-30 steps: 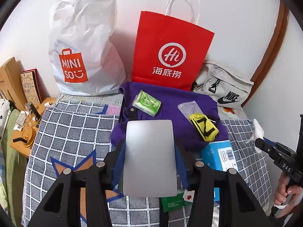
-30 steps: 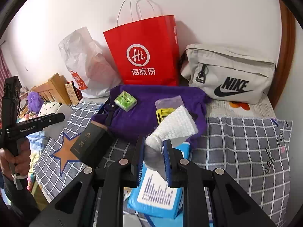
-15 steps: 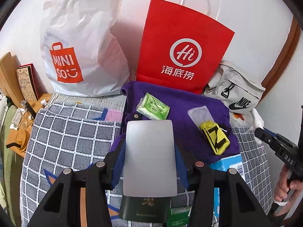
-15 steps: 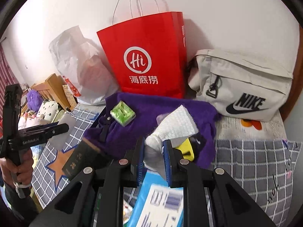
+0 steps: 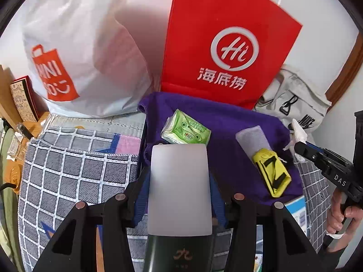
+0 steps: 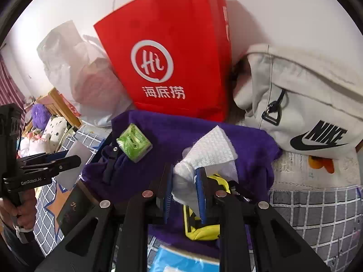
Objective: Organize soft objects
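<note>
My left gripper (image 5: 179, 195) is shut on a flat box with a grey upper part and a dark lower part (image 5: 179, 188), held above the bed in front of a purple cloth (image 5: 226, 122). My right gripper (image 6: 185, 195) is shut on a white textured cloth (image 6: 211, 149), held over the purple cloth (image 6: 181, 133). On the purple cloth lie a green tissue pack (image 5: 186, 131), a yellow pouch (image 5: 272, 172) and a clear sleeve (image 5: 251, 138). The right gripper also shows at the right of the left wrist view (image 5: 299, 145).
A red paper bag (image 5: 226, 45), a white MINISO plastic bag (image 5: 74, 52) and a beige Nike bag (image 6: 306, 104) stand against the wall. A checked grey bedspread (image 5: 74, 165) covers the bed. A blue packet (image 6: 181, 260) lies below. A wooden bedside shelf (image 5: 20, 104) stands left.
Both grippers have moved forward toward the bags and the purple cloth, each keeping hold of its object. The bags now look larger and closer.
</note>
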`<state>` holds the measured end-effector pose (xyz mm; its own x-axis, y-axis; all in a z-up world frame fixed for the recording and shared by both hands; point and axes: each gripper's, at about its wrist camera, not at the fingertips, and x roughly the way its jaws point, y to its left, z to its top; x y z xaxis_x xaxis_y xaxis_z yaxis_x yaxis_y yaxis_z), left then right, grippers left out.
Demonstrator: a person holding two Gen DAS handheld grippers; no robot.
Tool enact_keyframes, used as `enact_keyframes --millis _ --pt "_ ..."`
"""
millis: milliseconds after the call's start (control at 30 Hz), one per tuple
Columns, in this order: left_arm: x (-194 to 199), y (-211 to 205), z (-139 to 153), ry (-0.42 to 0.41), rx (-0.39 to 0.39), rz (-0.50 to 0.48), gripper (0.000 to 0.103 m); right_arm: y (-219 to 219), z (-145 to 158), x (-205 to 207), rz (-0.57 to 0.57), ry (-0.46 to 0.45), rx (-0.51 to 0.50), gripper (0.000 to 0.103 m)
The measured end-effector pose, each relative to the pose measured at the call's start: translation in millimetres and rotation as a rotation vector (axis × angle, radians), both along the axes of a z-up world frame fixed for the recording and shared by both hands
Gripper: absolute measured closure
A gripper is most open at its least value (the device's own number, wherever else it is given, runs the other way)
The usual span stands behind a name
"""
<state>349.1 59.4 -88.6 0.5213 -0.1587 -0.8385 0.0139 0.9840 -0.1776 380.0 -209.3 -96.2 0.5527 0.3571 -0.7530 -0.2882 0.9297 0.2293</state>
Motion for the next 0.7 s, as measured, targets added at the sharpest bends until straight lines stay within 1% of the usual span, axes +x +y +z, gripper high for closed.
enact_keyframes --millis 67,167,267,333,400,600,633,700 --pt "7.7 -1.8 -5.7 0.012 -0.010 0.001 0.056 -2.8 -3.9 4.7 0.000 0.006 -0.005 0.083" --pt "18.9 -8.6 -13.4 0.024 -0.025 -0.013 0.056 -8.4 -11.0 10.8 -0.002 0.027 0.015 0.083" --pt "27.9 -14.9 -19.0 0.032 -0.021 -0.027 0.056 -11.2 -23.7 18.9 -0.007 0.062 0.012 0.083" --pt "34.4 -19.4 -23.7 0.042 -0.024 -0.041 0.056 -11.6 -33.0 24.0 -0.007 0.085 0.020 0.080" --pt "39.5 -23.3 -28.0 0.052 -0.023 -0.054 0.056 -9.5 -43.2 28.8 0.009 0.105 0.032 0.080" --pt "47.1 -27.3 -38.7 0.071 -0.013 -0.064 0.055 -5.1 -51.8 33.8 0.036 0.126 0.057 0.080" --pt "47.6 -27.0 -40.1 0.075 -0.012 -0.065 0.055 -4.5 -52.7 34.4 0.035 0.130 0.058 0.079" --pt "48.1 -26.6 -41.7 0.076 -0.016 -0.067 0.055 -1.5 -56.2 35.4 0.048 0.147 0.065 0.072"
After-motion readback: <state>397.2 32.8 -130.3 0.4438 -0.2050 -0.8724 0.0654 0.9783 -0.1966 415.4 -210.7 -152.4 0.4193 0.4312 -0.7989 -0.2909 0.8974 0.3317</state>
